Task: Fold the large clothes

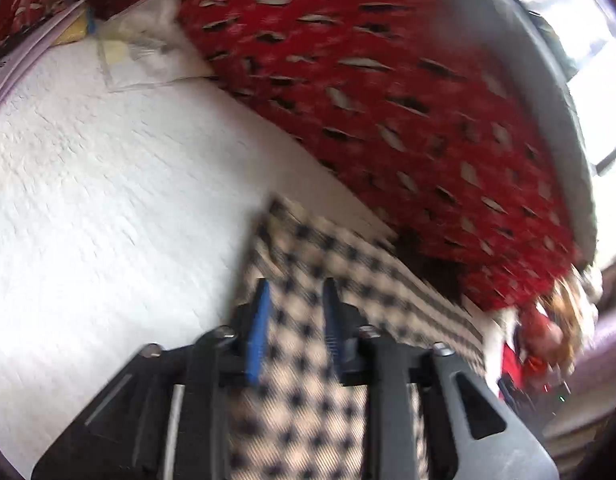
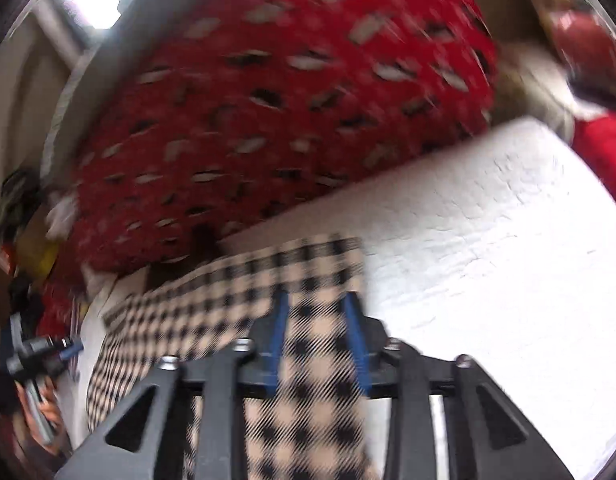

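Observation:
A beige and black checked cloth (image 1: 348,276) lies on a white textured bed cover (image 1: 107,184). My left gripper (image 1: 295,292) is open, its blue pads (image 1: 259,332) apart just above the cloth's left end. In the right wrist view my right gripper (image 2: 316,300) is open too, blue pads (image 2: 277,332) apart over the cloth's (image 2: 235,292) right end on the white cover (image 2: 488,248). Neither gripper holds anything. The left gripper also shows at the far left of the right wrist view (image 2: 63,350), held in a hand. Both views are motion-blurred.
A large red patterned blanket (image 1: 388,92) (image 2: 287,120) is heaped behind the cloth. A clear plastic bag (image 1: 143,56) and a book or paper (image 1: 23,60) lie at the far left of the bed. A bright window (image 1: 588,20) is beyond.

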`<state>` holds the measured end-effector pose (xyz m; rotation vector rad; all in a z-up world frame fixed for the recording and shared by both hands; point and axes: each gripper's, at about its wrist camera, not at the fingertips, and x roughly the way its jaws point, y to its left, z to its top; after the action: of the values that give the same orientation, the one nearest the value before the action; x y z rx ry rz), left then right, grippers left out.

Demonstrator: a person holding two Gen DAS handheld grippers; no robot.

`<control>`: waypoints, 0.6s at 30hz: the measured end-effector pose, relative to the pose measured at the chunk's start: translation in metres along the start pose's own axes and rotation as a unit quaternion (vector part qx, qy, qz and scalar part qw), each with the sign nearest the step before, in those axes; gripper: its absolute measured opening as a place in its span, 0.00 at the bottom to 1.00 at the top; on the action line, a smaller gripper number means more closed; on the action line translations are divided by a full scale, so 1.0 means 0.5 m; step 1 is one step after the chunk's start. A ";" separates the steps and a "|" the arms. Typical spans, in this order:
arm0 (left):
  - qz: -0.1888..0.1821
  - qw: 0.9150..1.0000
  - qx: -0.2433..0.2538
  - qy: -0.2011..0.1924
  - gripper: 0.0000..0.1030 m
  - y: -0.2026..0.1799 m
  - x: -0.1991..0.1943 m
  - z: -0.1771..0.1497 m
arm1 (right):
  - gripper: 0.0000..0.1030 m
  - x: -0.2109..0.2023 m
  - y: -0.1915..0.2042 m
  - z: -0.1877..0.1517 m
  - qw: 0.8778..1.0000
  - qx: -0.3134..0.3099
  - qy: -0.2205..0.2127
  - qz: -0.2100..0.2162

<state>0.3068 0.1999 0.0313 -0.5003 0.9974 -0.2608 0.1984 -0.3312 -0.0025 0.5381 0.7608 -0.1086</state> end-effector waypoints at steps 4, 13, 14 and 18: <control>0.071 0.995 0.039 0.066 0.44 -0.018 0.077 -0.098 | 0.50 0.077 0.014 -0.097 0.992 -0.044 0.103 -0.062; 0.074 0.992 0.088 0.046 0.52 -0.100 -0.006 -0.193 | 0.54 -0.092 0.077 -0.154 0.996 -0.061 0.037 -0.047; 0.091 0.990 0.096 0.046 0.62 -0.106 0.002 -0.216 | 0.56 -0.092 0.075 -0.171 0.996 -0.060 0.041 -0.050; 0.145 0.980 0.116 0.075 0.73 -0.099 0.059 -0.272 | 0.58 -0.029 0.055 -0.258 0.987 -0.048 0.112 -0.101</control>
<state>0.2072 0.1064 -0.0249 -0.1201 1.1564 -0.1512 0.1147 -0.2443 -0.0580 0.3834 1.0351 -0.2008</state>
